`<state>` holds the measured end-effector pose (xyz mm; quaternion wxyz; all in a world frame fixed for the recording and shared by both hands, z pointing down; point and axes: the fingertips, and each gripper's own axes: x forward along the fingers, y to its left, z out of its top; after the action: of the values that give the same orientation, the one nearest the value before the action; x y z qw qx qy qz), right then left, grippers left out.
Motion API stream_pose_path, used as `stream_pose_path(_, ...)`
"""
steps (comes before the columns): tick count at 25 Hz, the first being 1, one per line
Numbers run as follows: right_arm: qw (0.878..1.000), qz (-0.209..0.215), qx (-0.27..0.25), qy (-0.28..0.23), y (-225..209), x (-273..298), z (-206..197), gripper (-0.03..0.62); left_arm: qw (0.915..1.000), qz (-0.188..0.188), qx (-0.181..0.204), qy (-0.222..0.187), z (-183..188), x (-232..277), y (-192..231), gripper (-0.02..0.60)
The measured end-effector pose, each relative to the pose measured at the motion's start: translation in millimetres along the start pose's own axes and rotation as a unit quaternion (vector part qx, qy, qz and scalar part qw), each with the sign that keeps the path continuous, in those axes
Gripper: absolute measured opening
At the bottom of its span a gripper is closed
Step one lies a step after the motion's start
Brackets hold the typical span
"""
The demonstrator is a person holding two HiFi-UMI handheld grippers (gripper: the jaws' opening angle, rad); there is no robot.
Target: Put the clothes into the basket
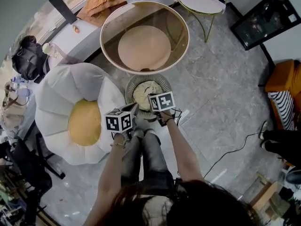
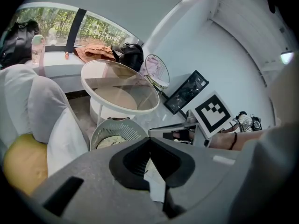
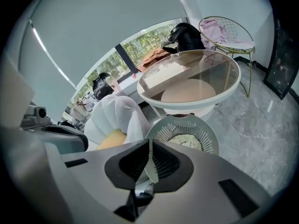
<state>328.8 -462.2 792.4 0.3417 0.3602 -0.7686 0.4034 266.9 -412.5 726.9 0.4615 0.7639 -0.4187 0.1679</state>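
Clothes first: where are they right now?

One pale garment [image 2: 155,181] is pinched at two spots. The left gripper [image 2: 149,141] has its jaws pressed together on a white fold. The right gripper [image 3: 149,141] is clamped on another thin fold. Both sit side by side at the near rim of the basket [image 1: 163,82]. A cream garment [image 1: 145,92] already lies inside.

So which step would you call this?

The carry, I'd judge: the grab looks done and the drop is not yet made. How much cloth hangs beneath the jaws I cannot tell.

What does the next move ask for?

Probably both grippers going forward together until the hanging cloth is past the near rim and over the opening. Then both pairs of jaws should let go at once. If one lets go late, the cloth may drape over the rim.

Any edges in the way?

Nearest is the basket's own rim. To the left, an egg-shaped cushion [image 1: 61,93] lies just beside the basket on the floor [image 1: 211,102]. Behind the basket, the round glass table [image 1: 102,34] nearly touches its far side. The table's edge seems to overhang there, so overshooting forward is the risk.

And open room?

To the right there is bare floor, with only a cable [image 1: 230,152] well apart. Nothing stands over the near half of the basket.
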Motion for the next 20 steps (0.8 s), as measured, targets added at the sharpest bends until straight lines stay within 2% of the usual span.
stream_pose_path(8,0.999,0.023,0.012,-0.046,37.0,-59.6,32.9,0.021,0.9997,-0.001,-0.005,-0.024,28.3,-44.6,-29.7,0.011)
stream_pose_path(14,0.993,0.063,0.029,-0.095,66.0,-102.6,56.8,0.015,0.9987,-0.005,-0.002,-0.052,51.6,-76.1,-49.8,0.011)
stream_pose_path(20,0.989,0.077,0.026,-0.125,93.1,-141.0,76.2,0.011,0.9973,-0.011,0.016,-0.07,72.4,-104.3,-70.7,0.011)
